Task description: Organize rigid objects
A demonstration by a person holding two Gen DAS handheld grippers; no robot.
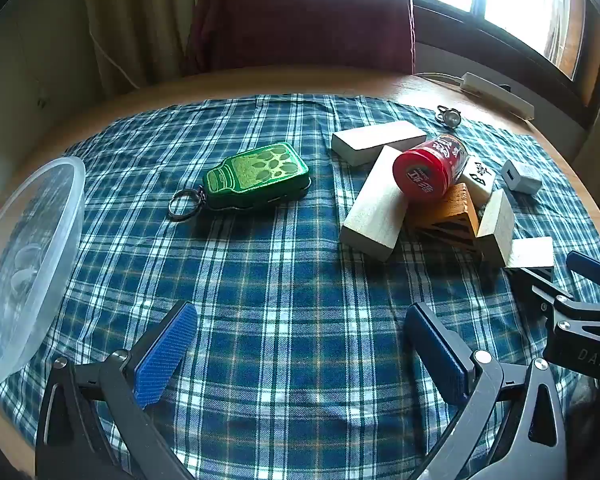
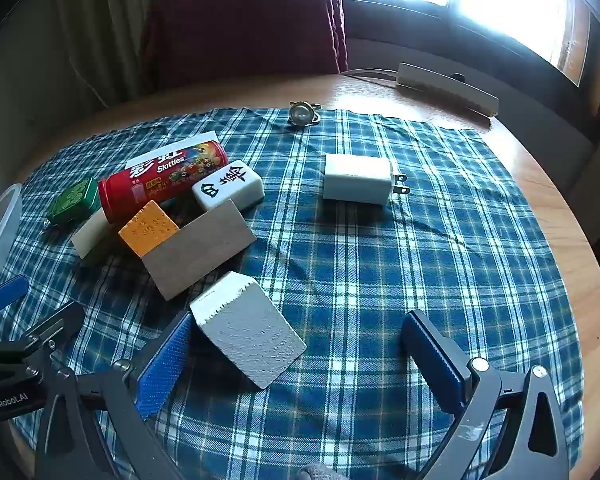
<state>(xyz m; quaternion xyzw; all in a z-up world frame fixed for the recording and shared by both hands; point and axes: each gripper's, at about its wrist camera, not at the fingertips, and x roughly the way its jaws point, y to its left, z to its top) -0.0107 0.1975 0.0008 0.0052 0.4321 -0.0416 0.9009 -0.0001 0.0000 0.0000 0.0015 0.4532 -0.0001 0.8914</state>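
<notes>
- Both tongs hang wide open over the plaid cloth (image 1: 292, 280), nothing in either: the left gripper (image 1: 300, 356) hovers above bare cloth, and the right gripper (image 2: 296, 364) has its jaws spread with one pale wooden block (image 2: 248, 332) just inside its left finger
- Out ahead and to the right of the left tongs sits the jumble: a red Skittles can (image 1: 428, 168) tipped on its side across more wooden blocks (image 1: 374, 208), an orange wedge (image 1: 452, 212) beneath it, a mahjong tile (image 1: 478, 178) just behind
- Straight ahead of the left tongs, apart from the pile, lies the green jar-shaped keychain case (image 1: 256, 176)
- Ahead of the right tongs, well clear of the heap, rests the white charger plug (image 2: 358, 180); further back, at the cloth's far edge, a small metal ring (image 2: 302, 114)
- Close by the left tongs' left finger stands the clear plastic bowl (image 1: 24, 268), and it looks to hold none of these things, though glare blurs its inside
- My read: sorting has barely begun, everything is loose on the cloth, and that near block looks the likeliest first pick for the right tongs
</notes>
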